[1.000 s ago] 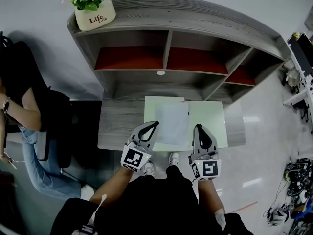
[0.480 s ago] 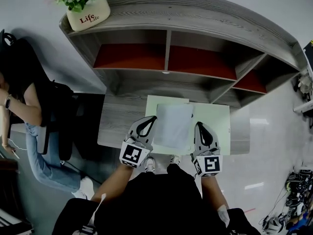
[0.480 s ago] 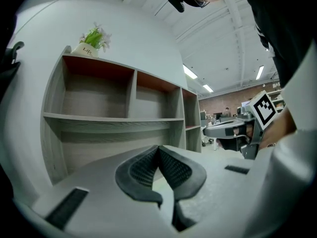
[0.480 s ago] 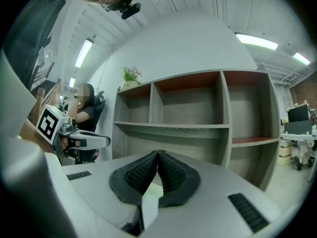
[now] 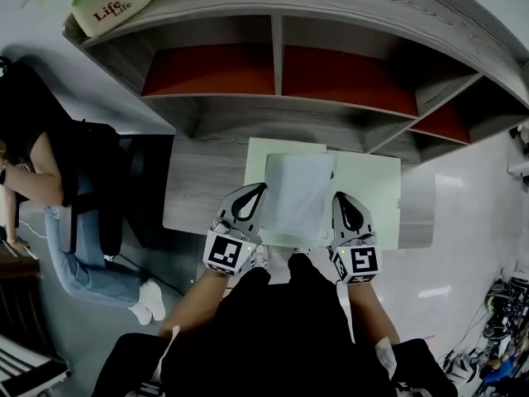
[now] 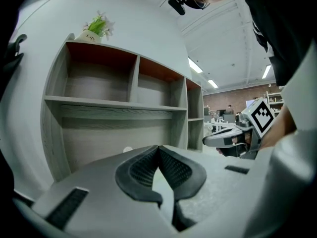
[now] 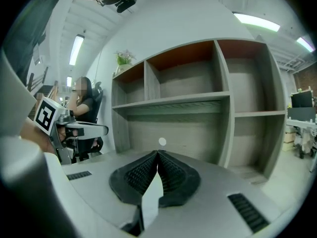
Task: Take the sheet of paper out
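Note:
A white sheet of paper (image 5: 297, 193) hangs between my two grippers, over a pale green folder (image 5: 368, 190) that lies on the grey desk (image 5: 198, 197). My left gripper (image 5: 261, 188) is shut on the sheet's left edge; in the left gripper view a pale sliver shows between its closed pads (image 6: 158, 148). My right gripper (image 5: 340, 197) is shut on the right edge. The right gripper view shows the paper (image 7: 150, 197) edge-on, running down from its closed pads (image 7: 158, 153). Each gripper appears in the other's view, the right gripper (image 6: 237, 135) and the left gripper (image 7: 74, 130).
A grey shelf unit (image 5: 281, 106) with red-backed compartments rises behind the desk. A flower pot (image 5: 111, 2) stands on its top left corner. A seated person (image 5: 41, 172) and a dark chair are at the left. Equipment clutters the floor at the right (image 5: 496, 337).
Both grippers have come down toward the desk with the paper still held between them. The head view has tilted, so the shelf fills more of the frame.

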Demonstrator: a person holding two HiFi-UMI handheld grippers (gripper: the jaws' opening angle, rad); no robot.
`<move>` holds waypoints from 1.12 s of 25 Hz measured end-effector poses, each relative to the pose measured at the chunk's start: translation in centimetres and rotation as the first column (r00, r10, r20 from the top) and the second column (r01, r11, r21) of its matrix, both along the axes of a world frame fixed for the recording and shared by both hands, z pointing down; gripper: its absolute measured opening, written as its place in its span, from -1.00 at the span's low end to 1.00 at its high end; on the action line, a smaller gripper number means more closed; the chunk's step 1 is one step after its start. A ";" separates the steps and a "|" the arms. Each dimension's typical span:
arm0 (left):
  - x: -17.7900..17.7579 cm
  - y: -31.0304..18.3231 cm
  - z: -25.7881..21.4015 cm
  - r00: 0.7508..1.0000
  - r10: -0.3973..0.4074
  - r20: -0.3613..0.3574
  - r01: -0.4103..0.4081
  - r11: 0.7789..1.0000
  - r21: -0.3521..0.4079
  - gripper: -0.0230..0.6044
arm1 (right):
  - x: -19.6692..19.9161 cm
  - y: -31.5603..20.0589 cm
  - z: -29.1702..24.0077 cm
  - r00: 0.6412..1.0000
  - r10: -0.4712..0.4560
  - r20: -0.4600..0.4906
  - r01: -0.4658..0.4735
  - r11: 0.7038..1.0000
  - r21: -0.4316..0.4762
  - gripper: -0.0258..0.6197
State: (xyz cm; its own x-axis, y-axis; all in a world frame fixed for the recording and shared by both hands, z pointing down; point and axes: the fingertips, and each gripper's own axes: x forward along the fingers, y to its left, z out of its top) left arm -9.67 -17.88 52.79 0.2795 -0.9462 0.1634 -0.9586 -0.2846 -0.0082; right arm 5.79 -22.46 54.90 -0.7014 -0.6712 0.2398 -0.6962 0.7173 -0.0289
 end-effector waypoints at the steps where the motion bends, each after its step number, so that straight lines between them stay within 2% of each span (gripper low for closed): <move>1: -0.1 0.1 0.5 1.000 -0.014 -0.010 0.013 1.000 -0.021 -0.90 | 0.1 0.0 0.8 1.000 -0.003 -0.009 0.003 1.000 -0.019 -0.85; 3: -0.3 0.4 1.3 0.999 -0.040 -0.027 0.038 0.997 -0.060 -0.90 | 0.3 0.0 2.4 1.000 -0.011 -0.023 0.010 0.998 -0.060 -0.85; 6: -0.4 0.4 1.5 0.999 -0.034 -0.003 0.033 0.998 -0.046 -0.90 | 0.8 0.1 4.8 0.999 -0.021 -0.044 0.016 0.992 -0.126 -0.85; 12: -0.6 0.0 3.1 0.998 -0.065 -0.015 0.063 0.992 -0.109 -0.90 | 1.3 0.0 9.8 0.995 -0.058 -0.080 0.037 0.971 -0.235 -0.85; 19: -0.7 -0.7 3.5 0.998 -0.053 0.016 0.054 0.995 -0.079 -0.90 | 1.5 0.4 13.7 0.991 -0.093 -0.098 0.054 0.937 -0.345 -0.85; 21: -0.7 -0.7 3.7 0.999 -0.052 0.013 0.053 0.995 -0.085 -0.90 | 1.6 0.4 14.8 0.991 -0.093 -0.096 0.048 0.917 -0.395 -0.84; 24: -0.8 -0.7 4.0 0.998 -0.056 0.005 0.057 0.994 -0.094 -0.90 | 1.5 0.4 16.5 0.993 -0.089 -0.075 0.040 0.870 -0.491 -0.84; 27: -1.0 -0.5 4.3 0.997 -0.076 -0.007 0.075 0.991 -0.111 -0.90 | 1.4 0.4 17.9 0.996 -0.080 -0.046 0.039 0.816 -0.577 -0.58; 28: -1.1 -0.4 4.4 0.996 -0.084 -0.010 0.082 0.990 -0.117 -0.90 | 1.5 0.3 18.2 0.997 -0.070 -0.042 0.031 0.802 -0.597 -0.56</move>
